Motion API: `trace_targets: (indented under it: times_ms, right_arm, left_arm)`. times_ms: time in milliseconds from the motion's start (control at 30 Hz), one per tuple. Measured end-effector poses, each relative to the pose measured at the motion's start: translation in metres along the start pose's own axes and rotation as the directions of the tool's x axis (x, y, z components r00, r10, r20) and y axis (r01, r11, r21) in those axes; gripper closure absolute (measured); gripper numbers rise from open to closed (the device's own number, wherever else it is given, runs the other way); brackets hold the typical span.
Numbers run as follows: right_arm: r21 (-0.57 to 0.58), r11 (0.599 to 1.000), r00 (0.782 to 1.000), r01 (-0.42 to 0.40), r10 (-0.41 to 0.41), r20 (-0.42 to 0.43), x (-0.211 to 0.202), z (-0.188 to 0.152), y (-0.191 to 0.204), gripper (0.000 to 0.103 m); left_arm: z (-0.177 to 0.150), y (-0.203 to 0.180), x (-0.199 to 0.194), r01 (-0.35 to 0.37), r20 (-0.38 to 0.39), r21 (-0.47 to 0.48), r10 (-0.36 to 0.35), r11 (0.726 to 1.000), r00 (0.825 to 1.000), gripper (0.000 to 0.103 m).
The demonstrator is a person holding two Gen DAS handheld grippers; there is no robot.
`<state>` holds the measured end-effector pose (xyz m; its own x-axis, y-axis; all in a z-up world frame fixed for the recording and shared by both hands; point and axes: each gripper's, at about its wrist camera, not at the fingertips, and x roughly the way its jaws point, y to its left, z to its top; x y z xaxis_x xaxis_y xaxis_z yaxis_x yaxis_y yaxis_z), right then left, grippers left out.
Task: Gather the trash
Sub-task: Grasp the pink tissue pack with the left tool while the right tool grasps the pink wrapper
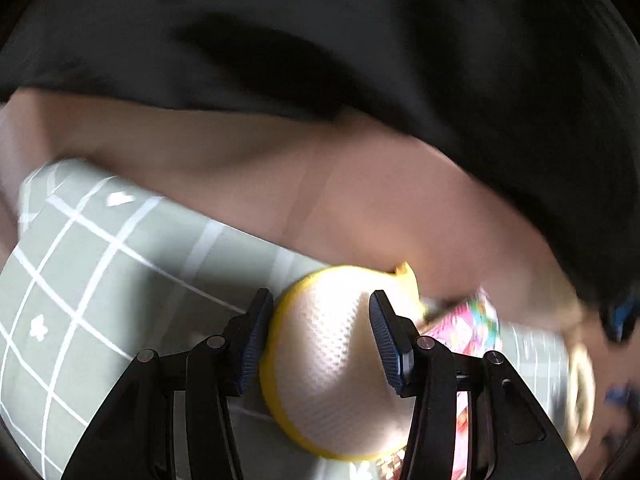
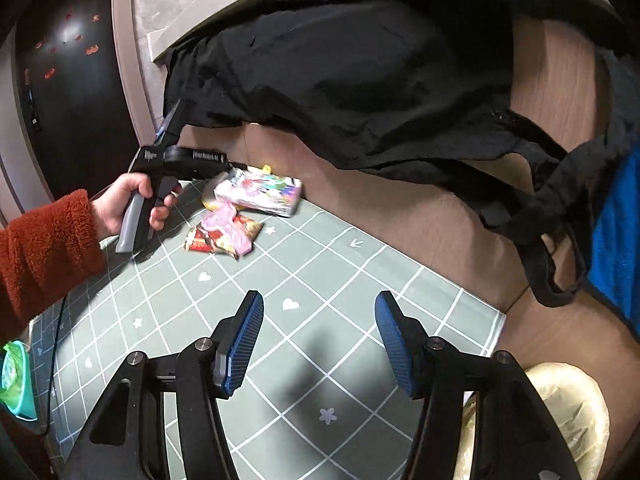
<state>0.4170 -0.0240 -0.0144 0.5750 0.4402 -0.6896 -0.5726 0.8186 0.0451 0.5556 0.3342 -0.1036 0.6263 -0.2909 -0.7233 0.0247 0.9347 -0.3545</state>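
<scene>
The right gripper point(image 2: 320, 344) hangs over the grey-green grid-patterned mat point(image 2: 360, 360) with its blue pads wide apart and nothing between them, only the mat's white lines, hearts and flowers below; at its lower right a bin lined with a pale plastic bag point(image 2: 560, 412) stands on the brown floor point(image 2: 420, 216) just off the mat's edge; at the far left edge sits a teal container point(image 2: 16, 380) with green inside; in the left wrist view the left gripper point(image 1: 318, 344) has a round white mesh item with a yellow rim point(image 1: 332, 360) between its pads, the left pad touching the rim and the right pad lying over the mesh, though the blur leaves it unclear whether they press on it; just beyond this item lies a colourful pink wrapper point(image 1: 468, 324); from the right wrist view, further up the mat, a hand point(image 2: 128, 204) in a rust fleece sleeve point(image 2: 48, 248) grips the left gripper's handle, its tip among the trash pile: a pink printed packet point(image 2: 260, 194), a red snack wrapper point(image 2: 208, 240) and a pink scrap point(image 2: 226, 222), all near the mat's far edge; behind them a black garment point(image 2: 340, 72) drapes over the floor, and a blue cloth point(image 2: 616, 240) lies at the right
</scene>
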Motion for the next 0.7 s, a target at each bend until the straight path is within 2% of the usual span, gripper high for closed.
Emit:
trace_targets:
  times_ms: [100, 167, 267, 400, 600, 633, 700]
  right_arm:
    - [-0.024, 0.999, 0.999, -0.033, 0.032, -0.017, 0.01, 0.005, 0.004, 0.047]
    - [-0.042, 0.996, 0.997, -0.073, 0.071, -0.043, 0.021, 0.009, 0.009, 0.047]
    - [-0.04, 0.985, 0.981, -0.166, 0.161, -0.104, 0.046, 0.014, 0.017, 0.047]
    - [-0.095, 0.974, 0.969, -0.205, 0.188, -0.161, 0.073, 0.014, 0.037, 0.047]
    - [-0.25, 0.946, 0.965, -0.208, 0.156, -0.213, 0.103, 0.01, 0.078, 0.048]
    - [-0.257, 0.945, 0.965, -0.201, 0.146, -0.218, 0.106, 0.008, 0.079, 0.05]
    - [-0.268, 0.945, 0.967, -0.189, 0.131, -0.219, 0.11, 0.005, 0.083, 0.062]
  left_arm:
    - [-0.019, -0.025, -0.004, 0.012, -0.039, 0.148, -0.007, 0.989, 0.999, 0.053]
    - [-0.035, -0.035, -0.011, 0.031, -0.054, 0.184, -0.021, 0.983, 0.998, 0.053]
    - [-0.055, -0.044, -0.023, 0.101, -0.096, 0.178, -0.085, 0.979, 0.992, 0.053]
    - [-0.088, -0.054, -0.05, 0.179, -0.147, 0.155, -0.156, 0.972, 0.977, 0.053]
    - [-0.108, -0.036, -0.112, 0.163, -0.069, -0.011, -0.163, 0.987, 0.984, 0.053]
    - [-0.108, -0.034, -0.117, 0.158, -0.057, -0.016, -0.159, 0.987, 0.986, 0.053]
    - [-0.116, -0.036, -0.133, 0.137, -0.025, -0.011, -0.137, 0.991, 0.99, 0.053]
